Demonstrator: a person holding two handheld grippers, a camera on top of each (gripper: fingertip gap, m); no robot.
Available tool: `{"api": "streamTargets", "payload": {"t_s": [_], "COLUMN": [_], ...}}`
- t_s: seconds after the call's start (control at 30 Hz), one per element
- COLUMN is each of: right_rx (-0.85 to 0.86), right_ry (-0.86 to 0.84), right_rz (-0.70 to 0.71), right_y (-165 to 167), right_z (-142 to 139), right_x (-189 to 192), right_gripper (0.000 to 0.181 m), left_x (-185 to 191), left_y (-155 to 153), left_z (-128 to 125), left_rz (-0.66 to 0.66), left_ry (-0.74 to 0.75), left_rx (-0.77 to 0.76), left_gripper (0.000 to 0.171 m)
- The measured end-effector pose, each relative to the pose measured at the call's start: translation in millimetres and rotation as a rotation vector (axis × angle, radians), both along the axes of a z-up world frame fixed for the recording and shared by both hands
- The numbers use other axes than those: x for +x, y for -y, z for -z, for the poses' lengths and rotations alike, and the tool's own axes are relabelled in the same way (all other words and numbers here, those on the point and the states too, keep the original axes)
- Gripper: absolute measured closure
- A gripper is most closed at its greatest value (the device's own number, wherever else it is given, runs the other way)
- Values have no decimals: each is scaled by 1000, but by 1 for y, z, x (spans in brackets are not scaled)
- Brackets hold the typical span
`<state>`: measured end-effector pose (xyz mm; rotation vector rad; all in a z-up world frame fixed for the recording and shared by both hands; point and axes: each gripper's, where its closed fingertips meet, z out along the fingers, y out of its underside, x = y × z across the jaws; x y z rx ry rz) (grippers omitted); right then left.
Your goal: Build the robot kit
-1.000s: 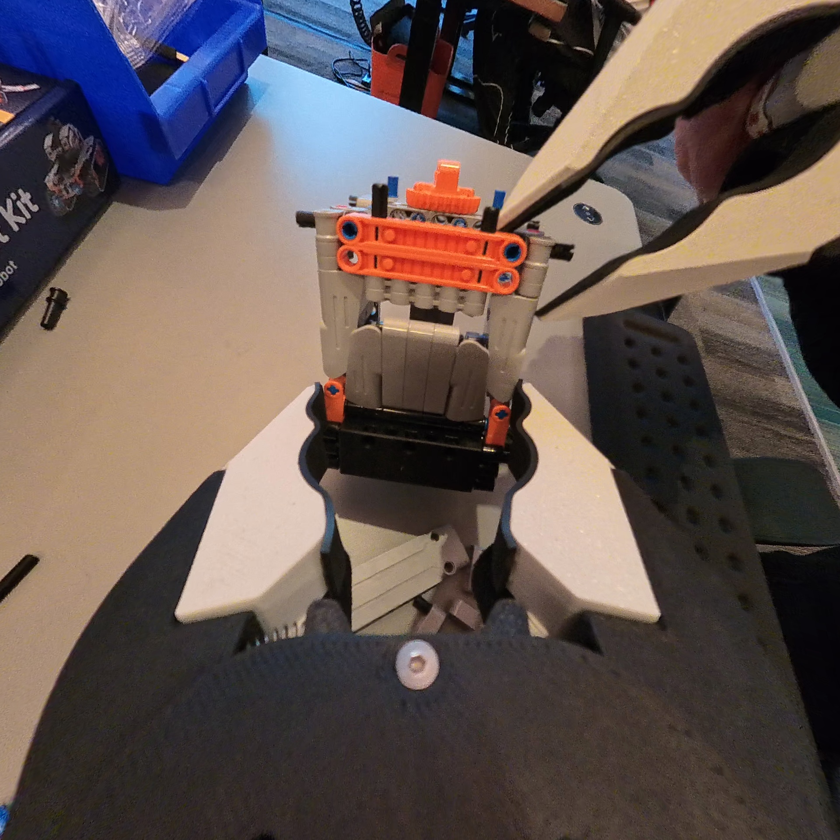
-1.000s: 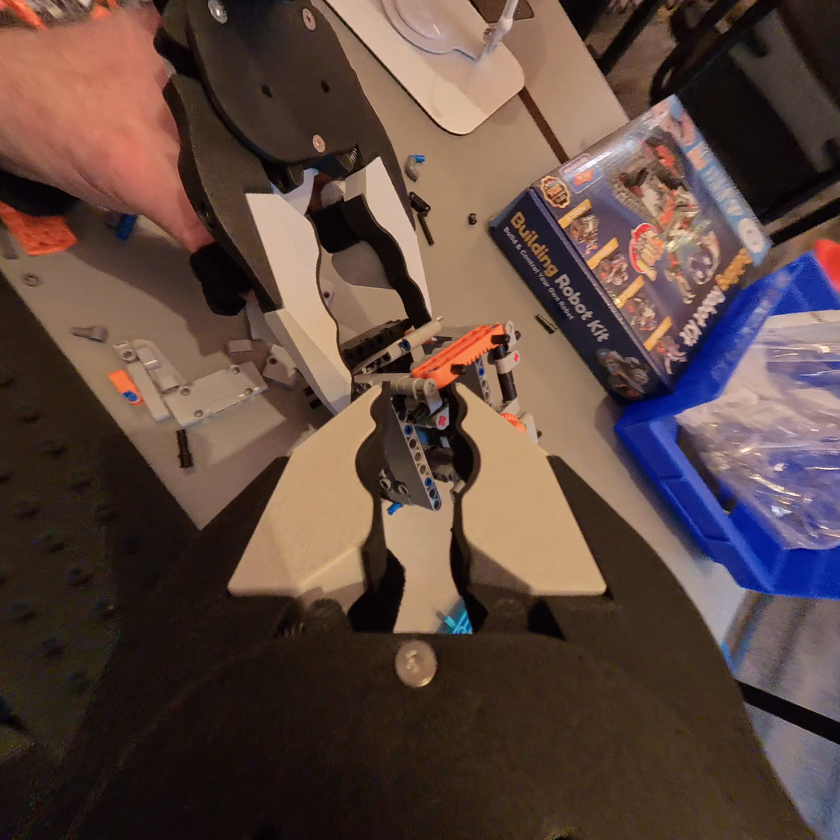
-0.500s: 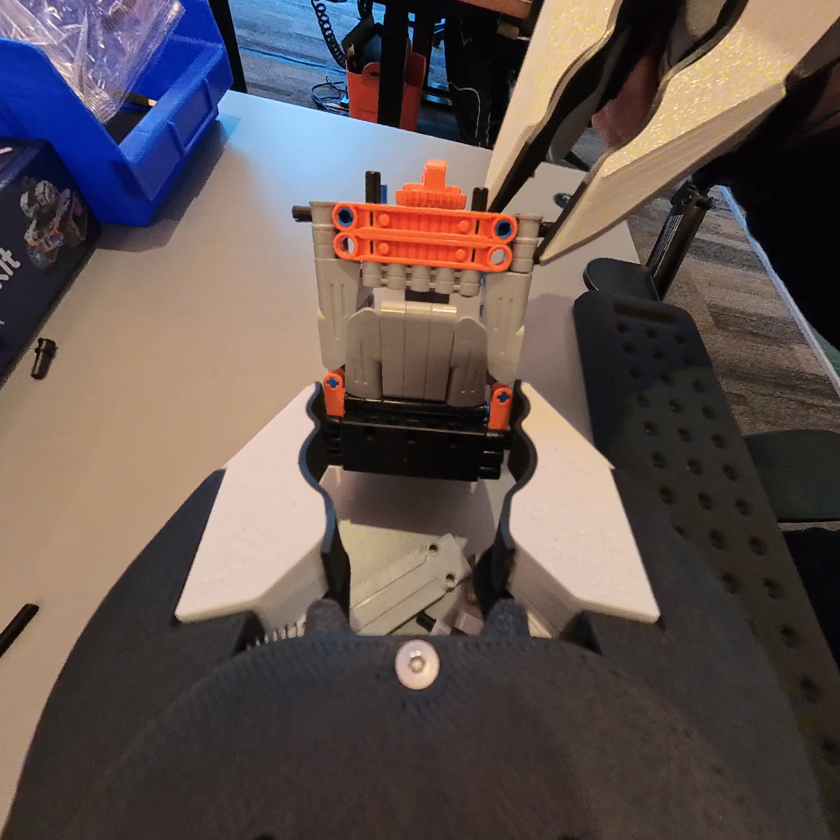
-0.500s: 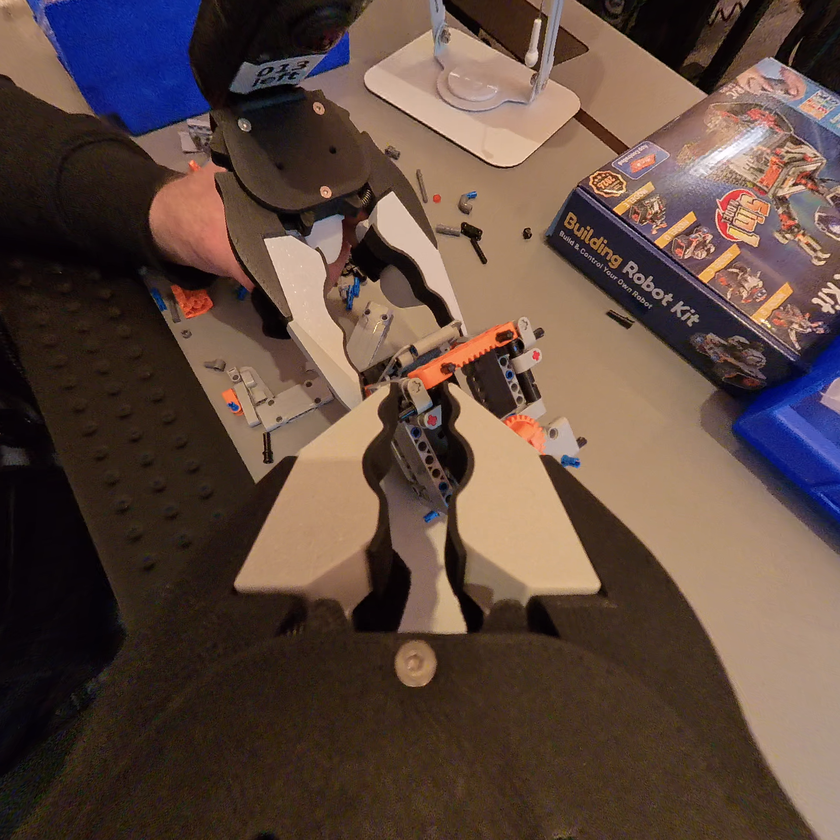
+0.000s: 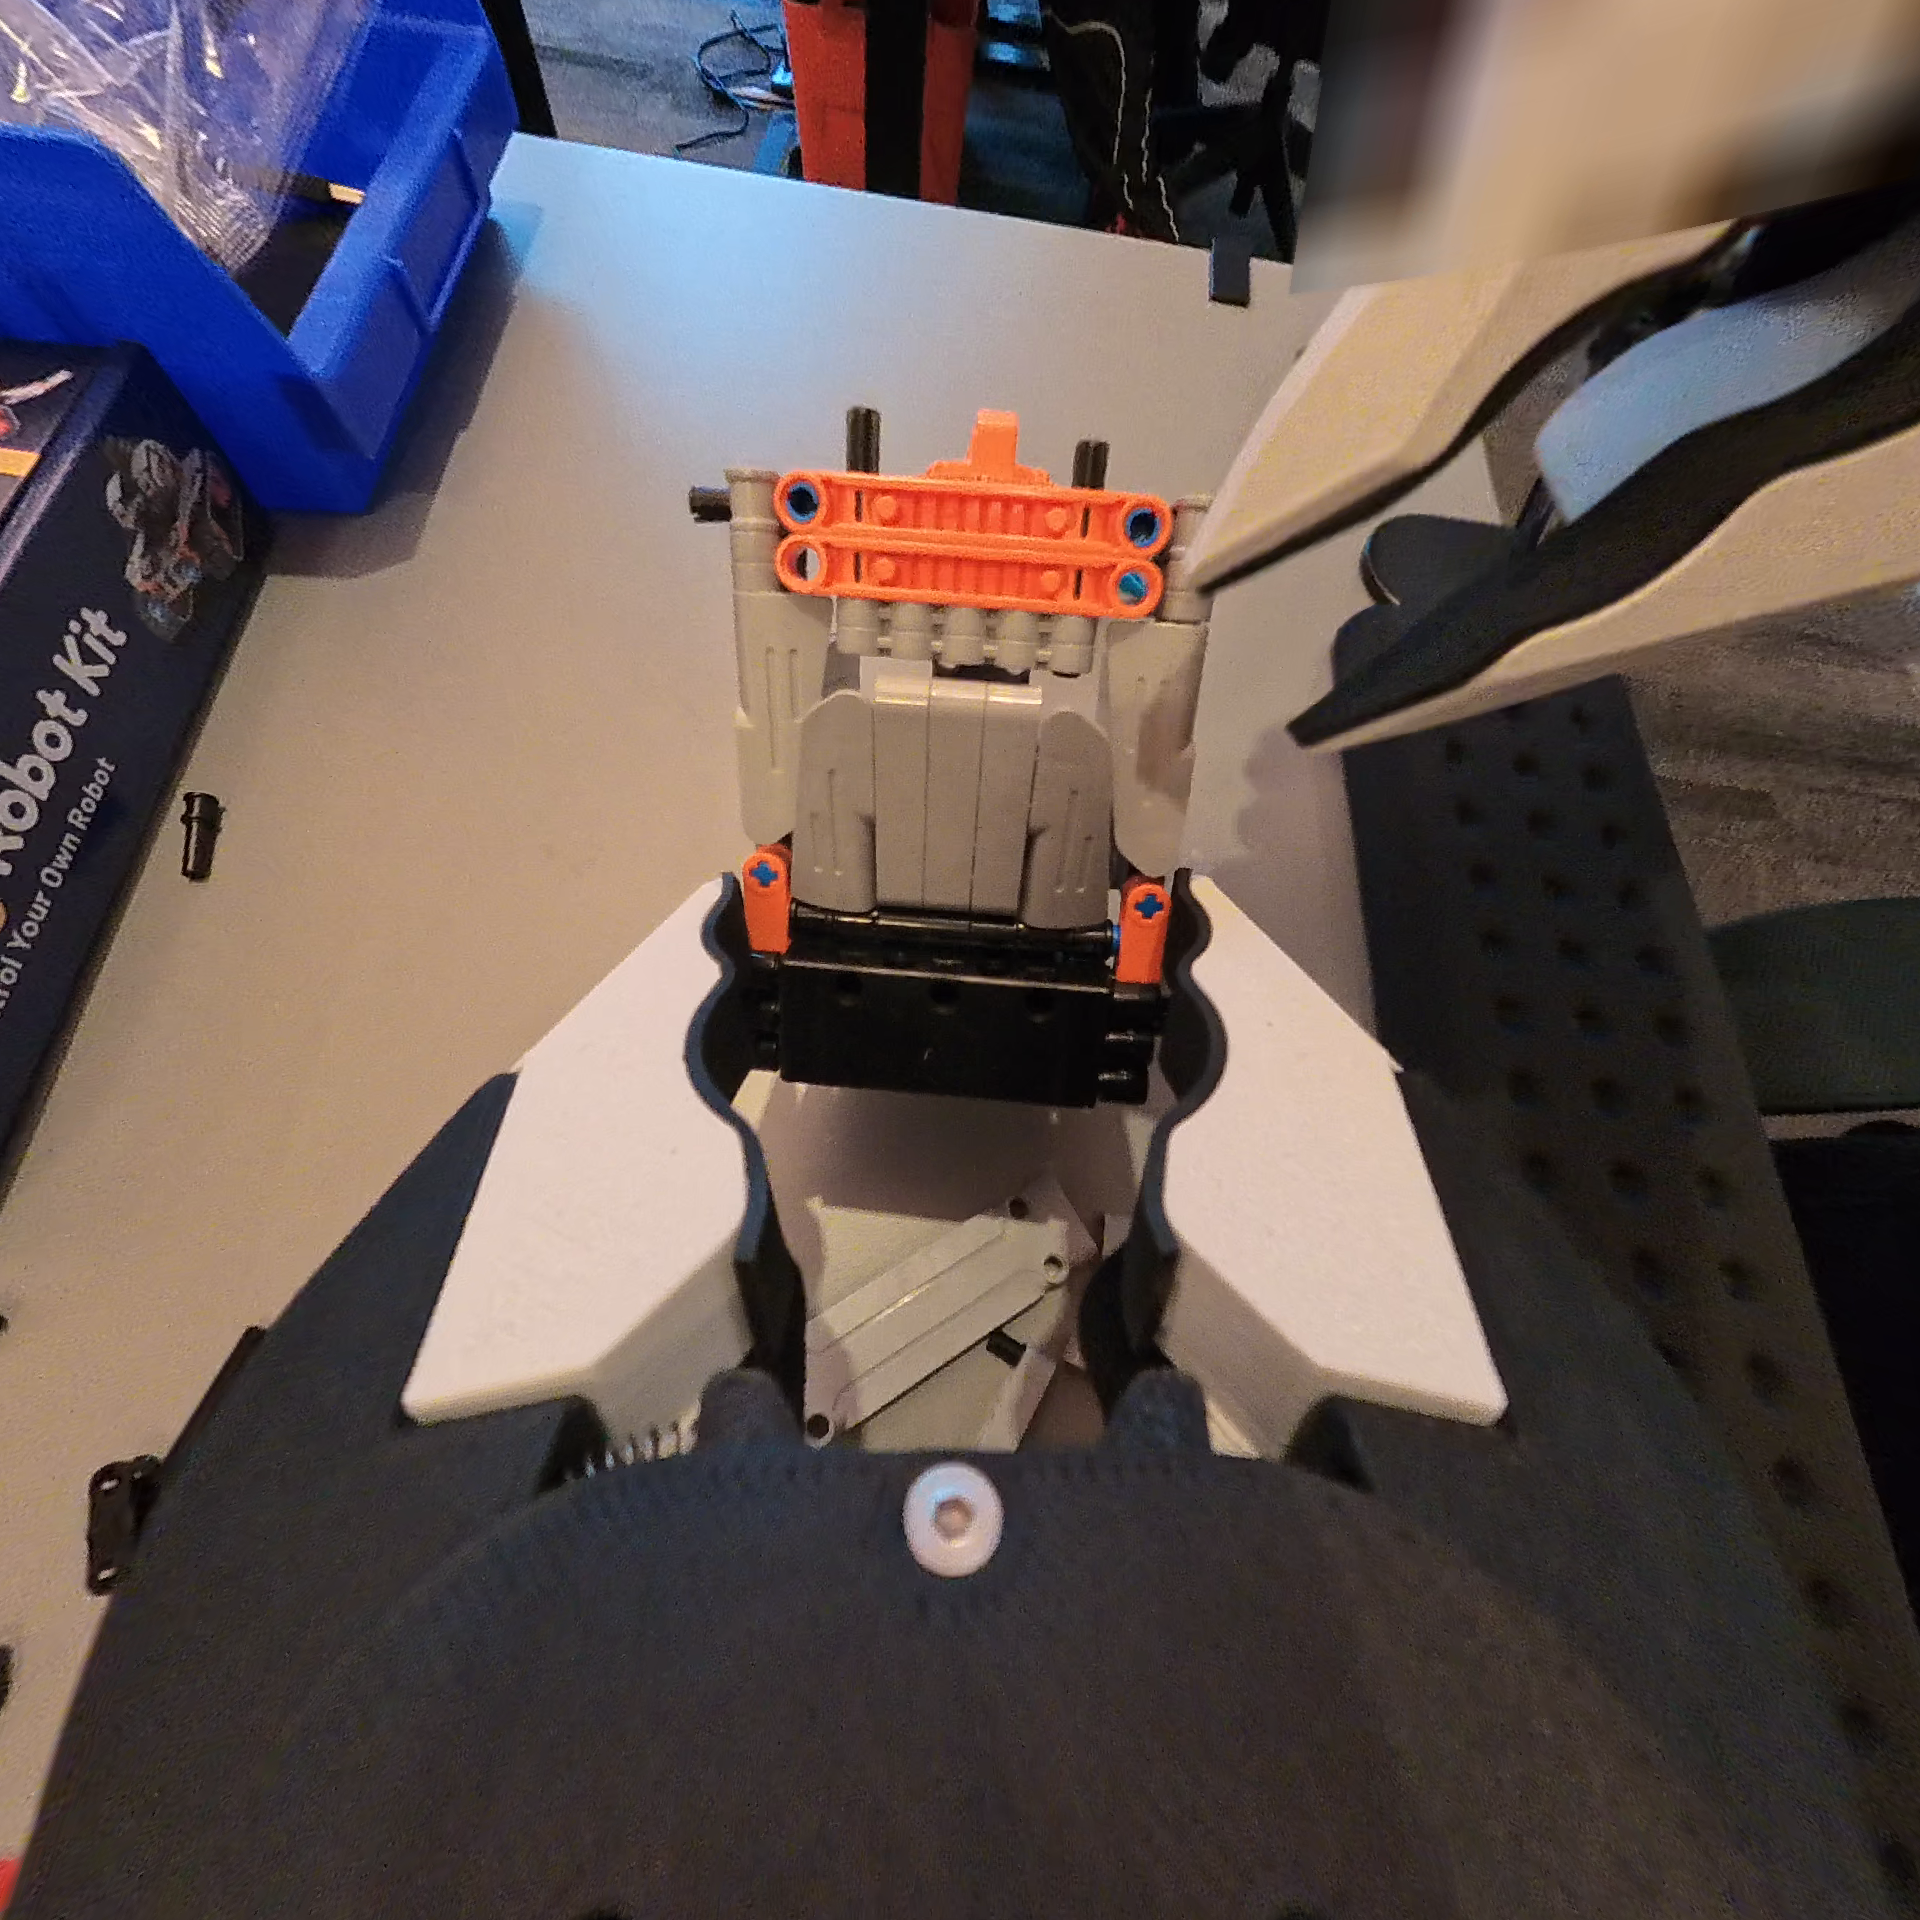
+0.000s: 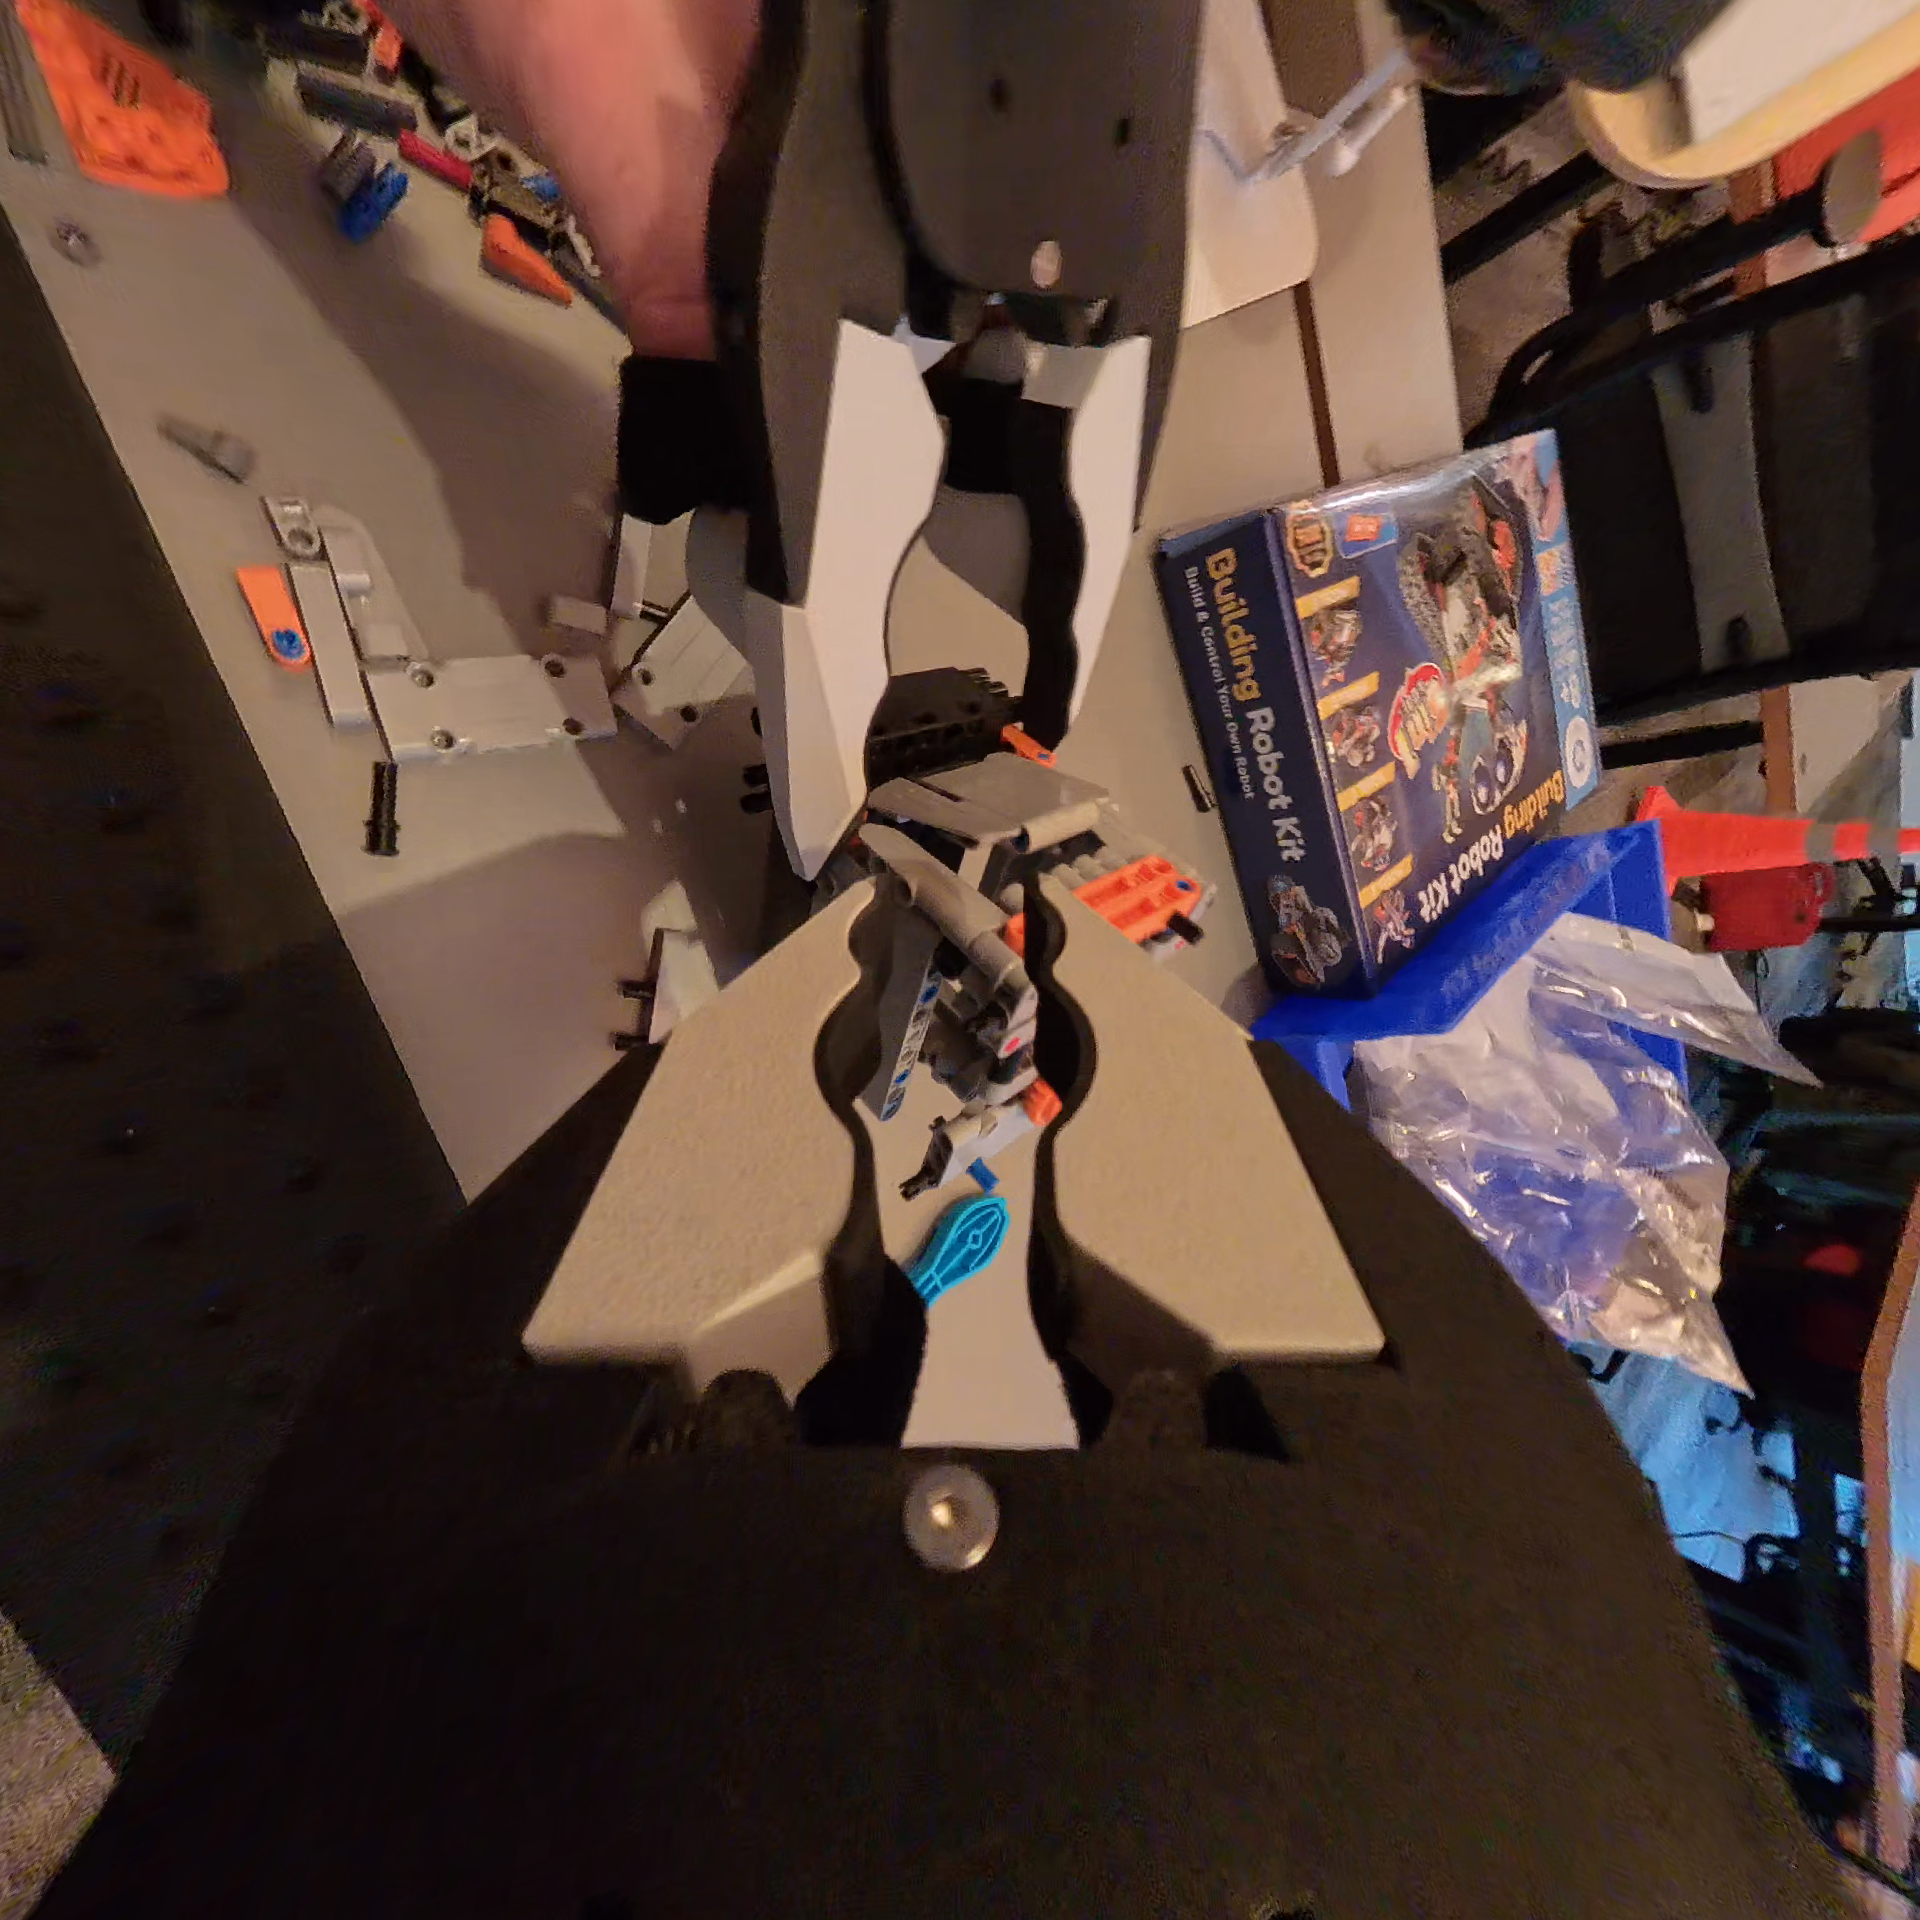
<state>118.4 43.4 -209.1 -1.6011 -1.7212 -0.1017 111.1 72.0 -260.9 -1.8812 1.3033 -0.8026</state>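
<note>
left gripper (image 5: pixel 951 987): white fingers with black pads clamped on the black base block of the grey, orange and black brick-built model (image 5: pixel 951 748), frame centre; model upright, held above the grey counter (image 5: pixel 499 675).
right gripper (image 6: pixel 951 997): narrow, fingers closed on the model's grey side beam, frame centre; in left wrist view it comes in from upper right, upper fingertip touching the model's right top corner beside the orange beams.
under left gripper: loose light grey flat panel piece (image 5: pixel 935 1299) on counter.
under right gripper: small light-blue flat piece (image 6: pixel 961 1247) on counter.
left side, left wrist view: blue plastic bin (image 5: pixel 312 312) upper left; dark blue printed kit box (image 5: pixel 83 727) at left edge; small black pin (image 5: pixel 197 821) just beside the box.
</note>
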Motion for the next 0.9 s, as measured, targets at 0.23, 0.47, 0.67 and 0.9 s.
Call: {"api": "streamTargets", "payload": {"t_s": [0.23,0.47,0.67,0.9], "right_rx": [-16,-200,-354,-432], "right_ry": [225,234,109,62], "right_rz": [-104,-111,-102,-90], "right_y": [-7,-12,-13,-12], "right_z": [18,22,38,40], "right_x": [5,9,5,4], "right_gripper": [165,169,171,170], "left_x": [-3,-5,-7,-11], "left_y": [0,-5,-8,-4], "left_z": [-4,-13,-10,-9], "left_rz": [52,108,146,171], "left_ry": [-87,-145,-181,-166], "left_rx": [16,-4,5,-14], "left_gripper": [94,94,96,87]}}
